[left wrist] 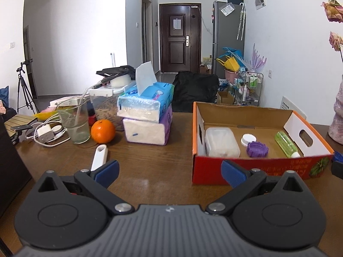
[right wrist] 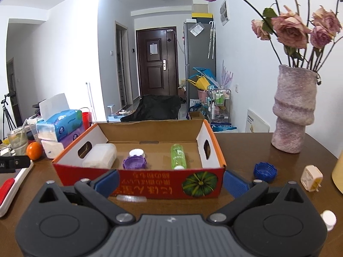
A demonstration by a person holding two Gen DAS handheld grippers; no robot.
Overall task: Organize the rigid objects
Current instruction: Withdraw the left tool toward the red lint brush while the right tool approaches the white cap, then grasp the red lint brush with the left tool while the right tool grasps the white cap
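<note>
An open cardboard box [left wrist: 257,168] [right wrist: 150,184] with a red front stands on the brown table. Inside lie a clear plastic container [left wrist: 221,142] [right wrist: 99,155], a white cap [left wrist: 248,139] [right wrist: 136,152], a purple cap [left wrist: 257,149] [right wrist: 134,163] and a green bottle [left wrist: 286,144] [right wrist: 178,156]. My left gripper [left wrist: 170,172] is open and empty, left of the box front. My right gripper [right wrist: 171,182] is open and empty, just before the box front. A white flat tool [left wrist: 99,156] lies by my left fingertip. A blue cap [right wrist: 265,171], a cream plug [right wrist: 311,177] and a white cap [right wrist: 328,219] lie right of the box.
Stacked tissue packs [left wrist: 148,115] [right wrist: 60,128], an orange [left wrist: 103,131] [right wrist: 34,151], a glass with a straw [left wrist: 75,124] and chargers with cables [left wrist: 46,136] crowd the left. A pink vase [right wrist: 293,109] with dried roses stands at the right. A clear small piece [right wrist: 131,198] lies before the box.
</note>
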